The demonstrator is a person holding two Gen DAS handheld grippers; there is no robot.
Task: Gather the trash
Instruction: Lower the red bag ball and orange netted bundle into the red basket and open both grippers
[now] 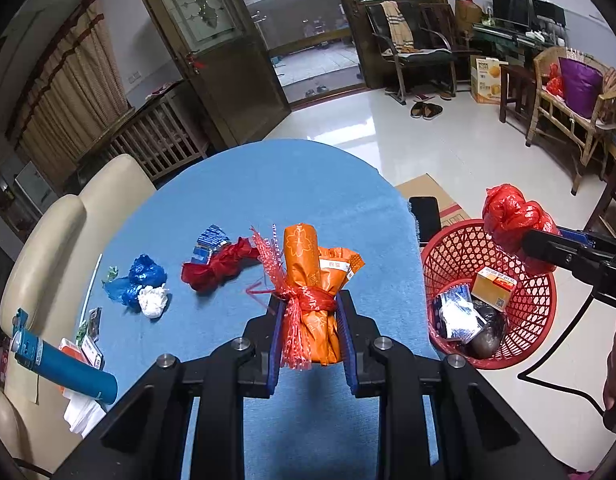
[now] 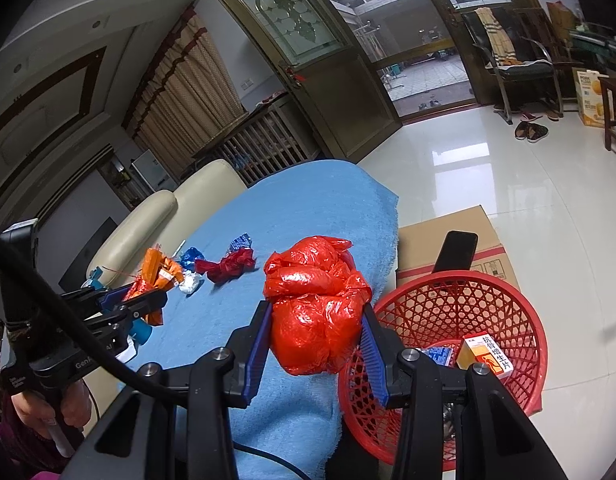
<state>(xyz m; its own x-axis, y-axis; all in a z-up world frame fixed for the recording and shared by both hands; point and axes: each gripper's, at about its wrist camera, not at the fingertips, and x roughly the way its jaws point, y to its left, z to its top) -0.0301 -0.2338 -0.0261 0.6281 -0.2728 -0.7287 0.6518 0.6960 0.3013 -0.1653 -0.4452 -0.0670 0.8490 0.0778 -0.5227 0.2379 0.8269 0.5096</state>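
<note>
**Both claws loaded beside the red basket**

The left claw is clenched on an orange wrapper bundle tied round its middle with red plastic netting; the bundle stands up between the blue pads, lifted above the blue-covered worktop. The right claw is clamped on a crumpled red plastic bag, which bulges out above and below the pads. In the left wrist view that bag hangs over the near rim of the red basket, which stands just beside the worktop's edge in front of a cardboard box.

Inside the basket lie a small orange and white carton, some silvery and blue packets and something dark at the bottom.

Still on the worktop: a dark red crumpled bag, a blue patterned wrapper just behind it, a blue bag with a white paper ball touching it, and a blue tube near the worktop's left edge.
</note>
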